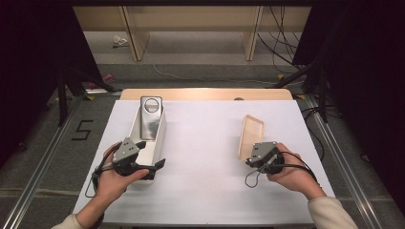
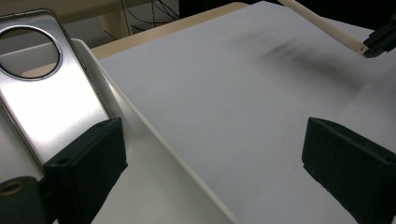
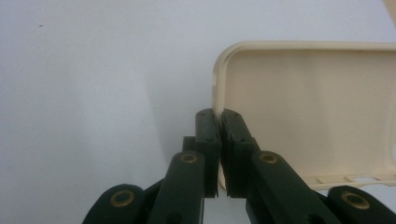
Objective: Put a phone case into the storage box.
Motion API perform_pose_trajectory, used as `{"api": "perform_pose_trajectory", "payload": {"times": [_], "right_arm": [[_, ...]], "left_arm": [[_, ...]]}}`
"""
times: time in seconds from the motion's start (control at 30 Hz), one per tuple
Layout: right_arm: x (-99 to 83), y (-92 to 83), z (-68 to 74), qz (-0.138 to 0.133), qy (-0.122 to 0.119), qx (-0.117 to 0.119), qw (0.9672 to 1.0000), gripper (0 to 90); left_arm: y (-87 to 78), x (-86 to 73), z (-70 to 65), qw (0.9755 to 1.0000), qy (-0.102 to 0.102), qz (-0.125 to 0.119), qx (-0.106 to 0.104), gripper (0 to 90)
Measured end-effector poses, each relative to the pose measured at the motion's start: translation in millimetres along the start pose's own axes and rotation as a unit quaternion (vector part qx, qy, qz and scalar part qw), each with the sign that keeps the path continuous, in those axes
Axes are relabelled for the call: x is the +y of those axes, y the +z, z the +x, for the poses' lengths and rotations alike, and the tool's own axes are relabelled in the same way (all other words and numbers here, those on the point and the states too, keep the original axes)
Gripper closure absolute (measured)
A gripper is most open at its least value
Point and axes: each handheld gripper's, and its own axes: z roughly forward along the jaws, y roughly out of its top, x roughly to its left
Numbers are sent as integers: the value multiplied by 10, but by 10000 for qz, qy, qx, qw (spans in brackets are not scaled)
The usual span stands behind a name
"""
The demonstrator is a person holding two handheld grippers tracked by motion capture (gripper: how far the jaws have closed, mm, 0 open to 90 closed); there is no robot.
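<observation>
A silver phone (image 1: 150, 117) with a round camera ring leans in a white open box (image 1: 161, 133) at the table's left. My left gripper (image 1: 152, 161) is open at the box's near end. In the left gripper view, one jaw is inside by the phone (image 2: 51, 98), the other is over the white table, and the box wall (image 2: 154, 140) runs between them. A beige phone case (image 1: 251, 135) is tilted up at the right. My right gripper (image 1: 249, 161) is shut on its near rim. The right gripper (image 3: 217, 116) pinches the case (image 3: 317, 107) at its edge.
A white mat (image 1: 205, 157) covers the table, with a wooden edge (image 1: 205, 93) at the back. Beyond it are wooden shelf legs and loose cables on the floor. Metal rails run along both sides, and a "5" (image 1: 82, 130) is marked on the floor at left.
</observation>
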Motion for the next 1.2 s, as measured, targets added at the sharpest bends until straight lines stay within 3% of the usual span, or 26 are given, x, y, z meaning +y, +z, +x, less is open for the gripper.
{"api": "perform_pose_trajectory", "payload": {"times": [0.47, 0.77, 1.2], "right_arm": [[82, 101, 104, -465, 49, 217, 9987, 868], [178, 163, 172, -950, 256, 286, 9947, 868], [247, 172, 210, -1190, 295, 314, 9920, 868]], "left_arm": [[2, 1, -2, 10000, 0, 1, -9, 65], [7, 1, -5, 10000, 20, 12, -34, 67], [11, 5, -23, 10000, -6, -12, -48, 74]]}}
